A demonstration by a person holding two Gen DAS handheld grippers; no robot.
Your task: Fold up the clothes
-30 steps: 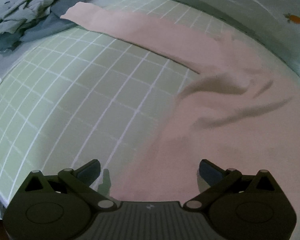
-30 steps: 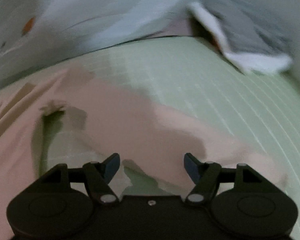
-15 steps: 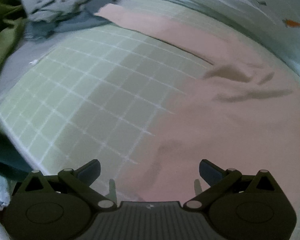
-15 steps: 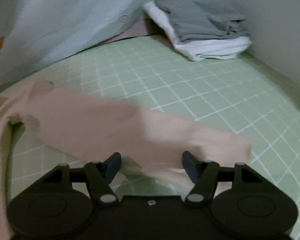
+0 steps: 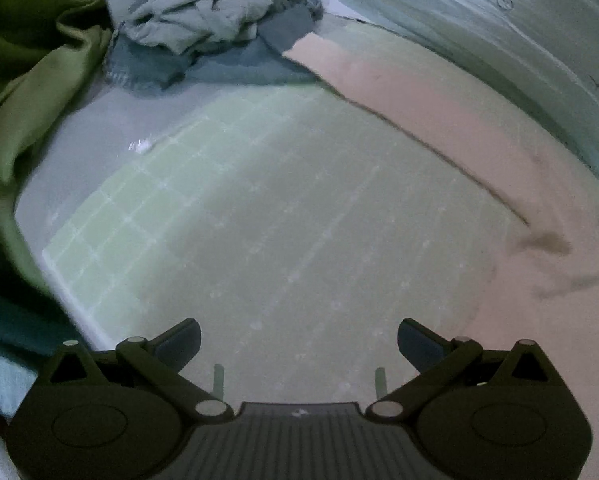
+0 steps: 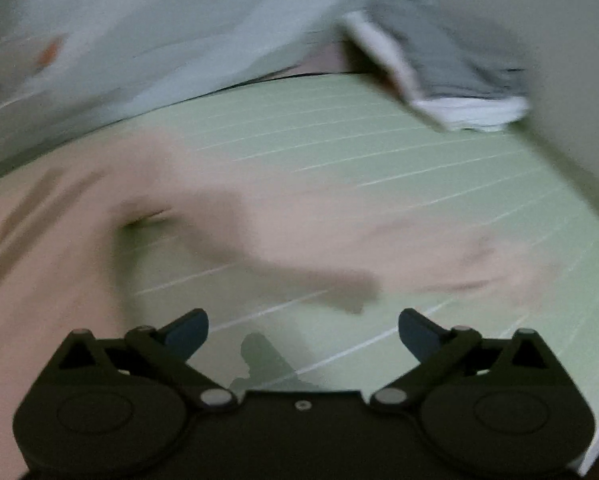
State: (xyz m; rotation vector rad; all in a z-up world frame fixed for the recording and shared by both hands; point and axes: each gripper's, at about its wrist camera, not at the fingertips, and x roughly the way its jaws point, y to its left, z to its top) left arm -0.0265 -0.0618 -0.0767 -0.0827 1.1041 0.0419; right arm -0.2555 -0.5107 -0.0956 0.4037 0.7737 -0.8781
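L hand-held gripper [image 5: 298,336] jaws apart, empty | R hand-held gripper [image 6: 302,330] same | pale pink cloth garment [image 5: 439,108] spread flat, right of frame, on green grid-lined mat [image 5: 259,220] | risk: R view blurred, fast reach may bunch sleeve.

Bed cover: green sheet with white grid [image 5: 147,216], spread flat.
Backdrop: pale curtain [image 5: 479,12] along the far edge.
Left side: olive drape [image 5: 39,64], hanging in folds.
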